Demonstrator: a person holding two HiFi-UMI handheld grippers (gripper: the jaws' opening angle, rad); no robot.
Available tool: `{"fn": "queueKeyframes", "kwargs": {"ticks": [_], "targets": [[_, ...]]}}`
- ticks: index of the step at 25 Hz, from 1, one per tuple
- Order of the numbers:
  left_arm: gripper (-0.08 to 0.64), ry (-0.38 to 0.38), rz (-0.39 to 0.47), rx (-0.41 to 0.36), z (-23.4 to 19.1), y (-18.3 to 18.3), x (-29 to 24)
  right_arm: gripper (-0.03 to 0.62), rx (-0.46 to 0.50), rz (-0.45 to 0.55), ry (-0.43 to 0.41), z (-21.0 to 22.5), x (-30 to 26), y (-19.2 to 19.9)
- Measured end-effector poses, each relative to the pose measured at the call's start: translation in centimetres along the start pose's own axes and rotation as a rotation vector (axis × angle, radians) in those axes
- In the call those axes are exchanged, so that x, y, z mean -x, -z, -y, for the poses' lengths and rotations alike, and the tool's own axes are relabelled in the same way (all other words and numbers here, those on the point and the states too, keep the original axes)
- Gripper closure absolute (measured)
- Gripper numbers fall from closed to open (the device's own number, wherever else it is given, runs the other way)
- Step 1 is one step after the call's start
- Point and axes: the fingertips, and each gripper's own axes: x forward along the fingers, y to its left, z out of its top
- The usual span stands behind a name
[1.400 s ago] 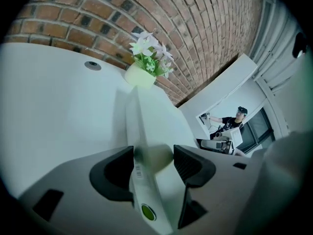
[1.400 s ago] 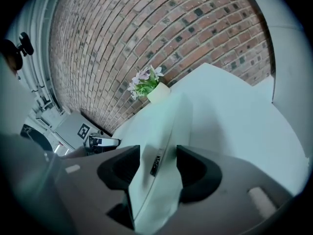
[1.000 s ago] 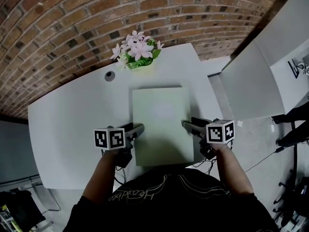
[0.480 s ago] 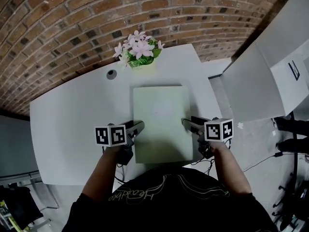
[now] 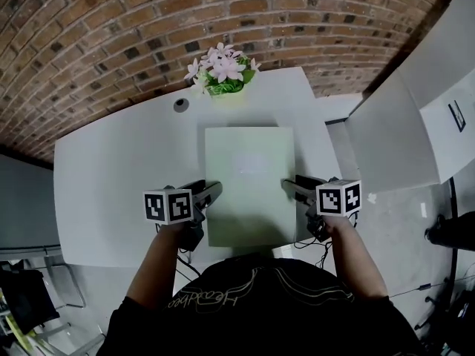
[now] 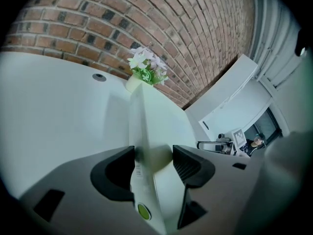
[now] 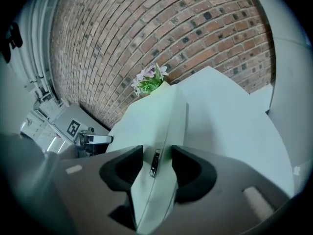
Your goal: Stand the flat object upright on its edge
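A flat pale-green slab point(image 5: 250, 176), like a closed laptop, lies on the white table point(image 5: 111, 176) with its near edge close to the table's front. My left gripper point(image 5: 210, 193) is shut on its left side edge near the front corner. In the left gripper view that edge point(image 6: 139, 131) runs between the pads point(image 6: 124, 165). My right gripper point(image 5: 291, 188) is shut on the opposite side edge. In the right gripper view the thin slab point(image 7: 156, 116) fills the gap between the pads point(image 7: 183, 168), with a small metal slot showing on the edge.
A pot of pink flowers point(image 5: 223, 73) stands just behind the slab's far edge. A round cable hole point(image 5: 181, 104) sits at the back left of the table. White cabinets point(image 5: 393, 124) stand to the right. Cables point(image 5: 312, 243) hang below the front right corner.
Both grippers have stayed at the slab's two sides and the slab has not visibly moved. Only the head view has drifted a little.
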Motion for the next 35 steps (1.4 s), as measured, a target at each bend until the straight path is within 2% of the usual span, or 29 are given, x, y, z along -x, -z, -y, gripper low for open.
{"fn": "queueKeyframes", "kwargs": {"ticks": [7, 14, 20, 26, 35], "targets": [[0.313, -0.044, 0.077, -0.082, 2.3, 0.0, 3.6, 0.402, 0.143, -0.008, -0.017, -2.8, 2.1, -0.8], [0.313, -0.062, 0.153, -0.119, 3.8, 1.2, 6.1, 0.402, 0.320, 0.034, -0.028, -5.6, 3.8, -1.5], [0.313, -0.108, 0.246, -0.226, 5.2, 1.6, 8.4, 0.405, 0.423, 0.105, -0.053, -7.7, 5.2, -1.7], [0.313, -0.132, 0.274, -0.306, 6.3, 2.2, 9.4, 0.416, 0.467, 0.141, -0.059, -8.6, 6.6, -1.3], [0.314, -0.206, 0.322, -0.436, 7.4, 2.8, 10.6, 0.431, 0.647, 0.209, -0.016, -10.4, 8.4, -1.4]]}}
